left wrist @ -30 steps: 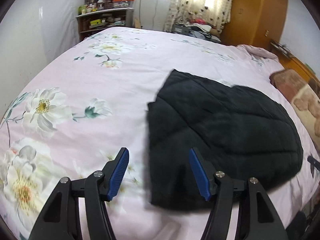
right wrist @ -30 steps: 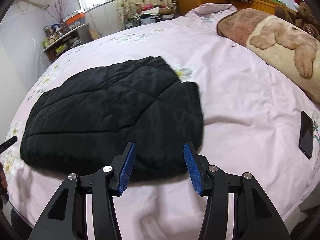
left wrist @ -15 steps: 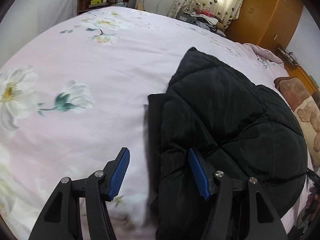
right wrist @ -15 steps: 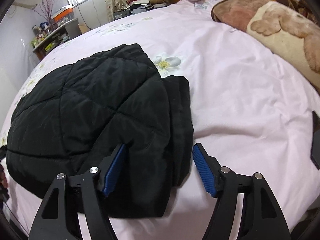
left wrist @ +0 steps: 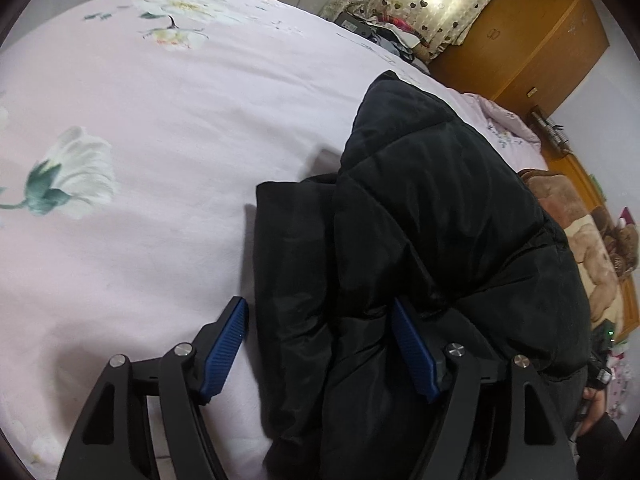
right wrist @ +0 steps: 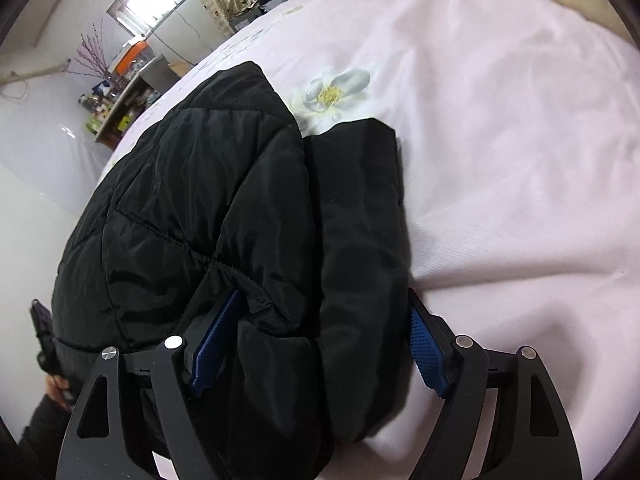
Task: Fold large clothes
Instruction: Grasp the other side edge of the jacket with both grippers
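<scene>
— Where's the coat?
— The black quilted padded jacket [left wrist: 420,240] lies folded on the pink floral bedsheet [left wrist: 160,128].
— Your grippers?
— My left gripper [left wrist: 320,354] and right gripper [right wrist: 320,344] have just been opening; each straddles a jacket edge, pads wide, gripping nothing.

**Gripper hardware and sleeves**

Left gripper [left wrist: 318,346] and right gripper [right wrist: 324,336]: black plastic frames with triangular cutouts, round silver screws, ribbed blue pads [left wrist: 224,348]. Dark sleeve [right wrist: 38,424] at frame corner, hand [left wrist: 596,400] partly visible.
</scene>
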